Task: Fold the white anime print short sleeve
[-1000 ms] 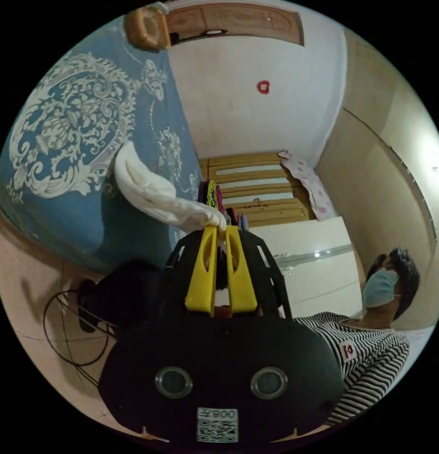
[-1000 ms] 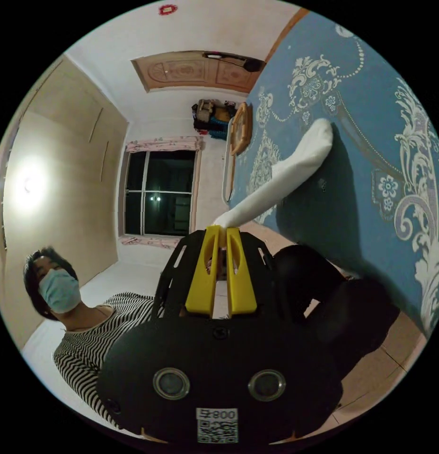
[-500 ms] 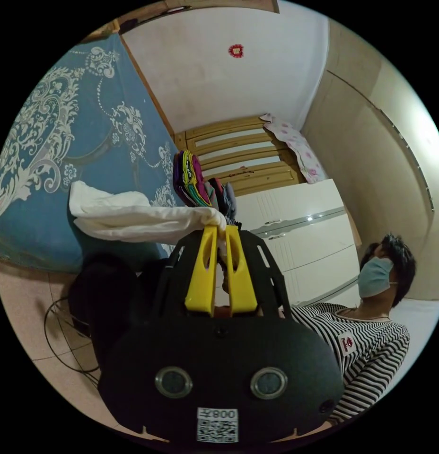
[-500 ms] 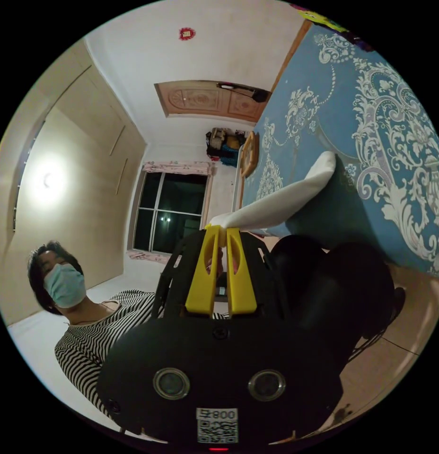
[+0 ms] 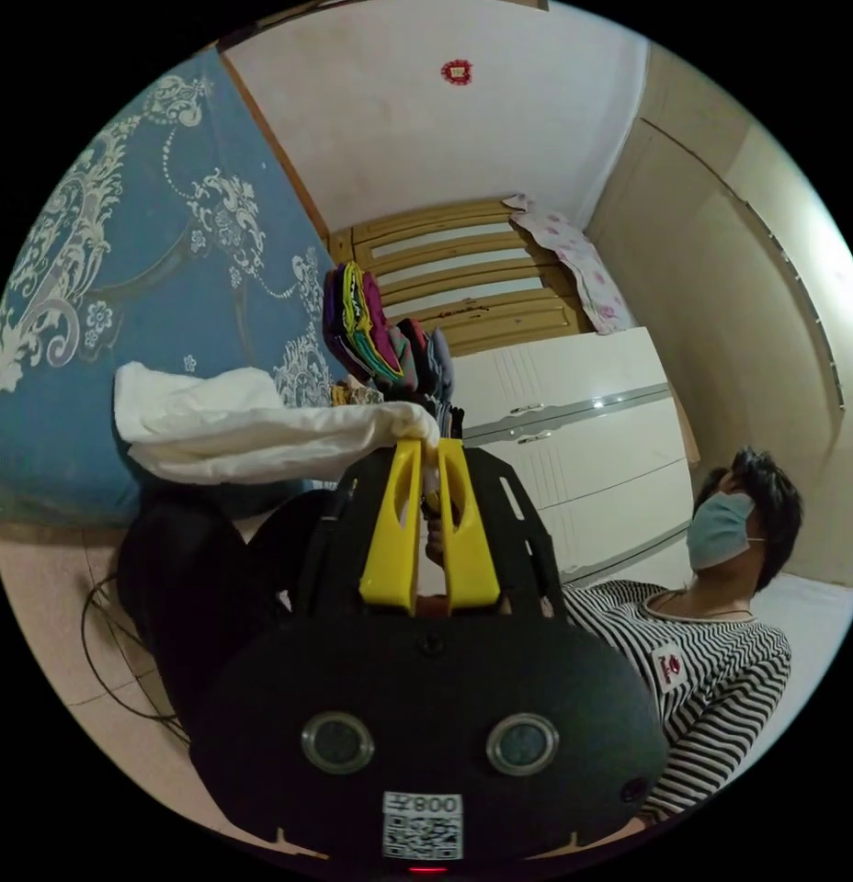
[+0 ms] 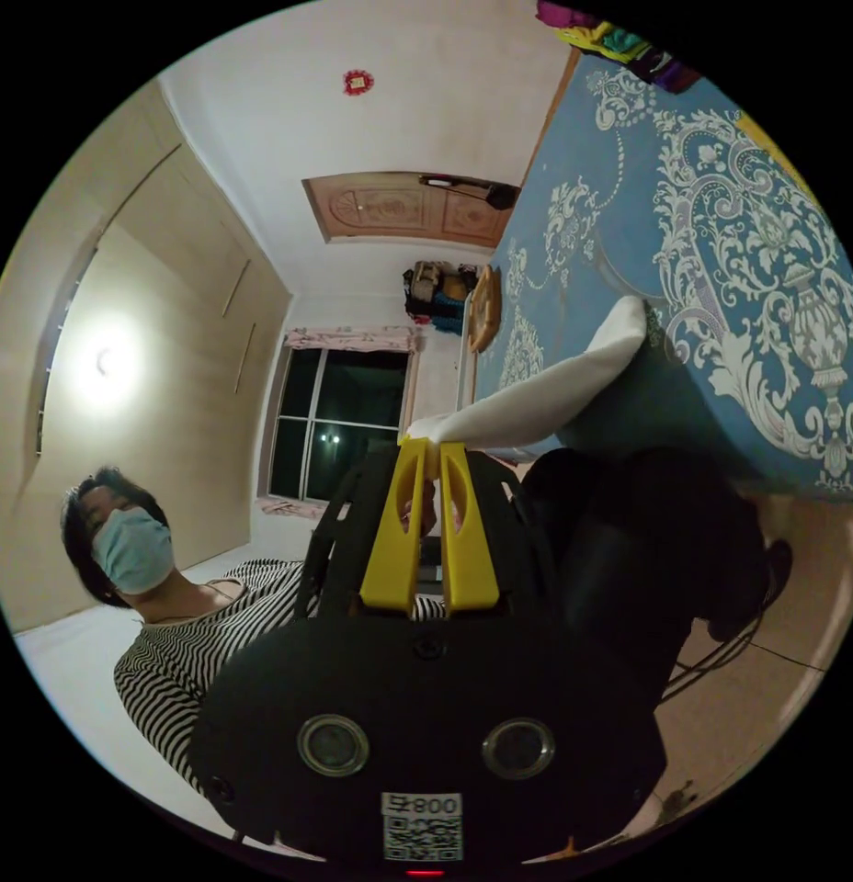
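Left gripper view: my left gripper (image 5: 430, 444) pinches the white soft cotton shirt (image 5: 233, 430) over the blue patterned bedspread (image 5: 142, 294). My right gripper (image 6: 431, 446) clamps its other end (image 6: 546, 393), both jaws pressed.

White shirt (image 5: 233, 432), blue white-patterned bedspread (image 6: 721, 276), yellow fingers (image 5: 390, 524).

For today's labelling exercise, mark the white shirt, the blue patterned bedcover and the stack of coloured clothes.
white shirt (image 5: 233, 436), left gripper view, bunched middle of the fabric.
blue patterned bedcover (image 6: 721, 248), right gripper view, ornate white print.
stack of coloured clothes (image 5: 371, 331), left gripper view, folded edges.
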The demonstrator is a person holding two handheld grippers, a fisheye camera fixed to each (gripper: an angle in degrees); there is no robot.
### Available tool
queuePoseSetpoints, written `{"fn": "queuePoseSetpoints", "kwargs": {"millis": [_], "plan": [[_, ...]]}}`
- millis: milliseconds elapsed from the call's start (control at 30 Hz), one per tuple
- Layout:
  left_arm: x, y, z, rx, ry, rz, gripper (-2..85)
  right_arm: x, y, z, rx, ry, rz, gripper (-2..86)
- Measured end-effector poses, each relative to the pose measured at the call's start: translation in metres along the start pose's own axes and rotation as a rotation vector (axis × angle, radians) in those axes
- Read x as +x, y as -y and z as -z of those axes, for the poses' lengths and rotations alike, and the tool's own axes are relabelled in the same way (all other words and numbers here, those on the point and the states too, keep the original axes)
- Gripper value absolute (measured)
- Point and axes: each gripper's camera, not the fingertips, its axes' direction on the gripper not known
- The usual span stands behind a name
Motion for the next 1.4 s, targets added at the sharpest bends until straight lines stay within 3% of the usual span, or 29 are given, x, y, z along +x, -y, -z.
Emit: {"fn": "queuePoseSetpoints", "kwargs": {"millis": [233,400,633,833,1067,1200,1400], "plan": [[-0.043,0.067,-0.159,-0.088,0.029,-0.107,3.0,-0.049,0.026,0.104,0.102,0.03,0.051,1.9],[-0.072,0.126,-0.323,-0.144,0.009,-0.201,3.1,-0.108,0.061,0.204,0.2,-0.009,0.15,1.9],[-0.1,0.148,-0.526,-0.208,-0.068,-0.352,3.2,-0.23,0.079,0.366,0.303,-0.234,0.322,1.8],[-0.197,0.087,-0.691,-0.368,-0.071,-0.327,3.1,-0.255,0.041,0.482,0.366,-0.399,0.265,1.9],[-0.412,-0.047,-0.852,-0.725,0.198,-0.018,3.3,-0.142,-0.039,0.587,0.4,-0.461,-0.248,1.8],[-0.471,-0.08,-0.893,-0.757,0.202,-0.001,3.4,-0.133,-0.069,0.619,0.429,-0.418,-0.276,1.9],[-0.513,-0.111,-0.937,-0.757,0.196,-0.095,3.5,-0.177,-0.087,0.67,0.391,-0.543,-0.217,2.1]]}}
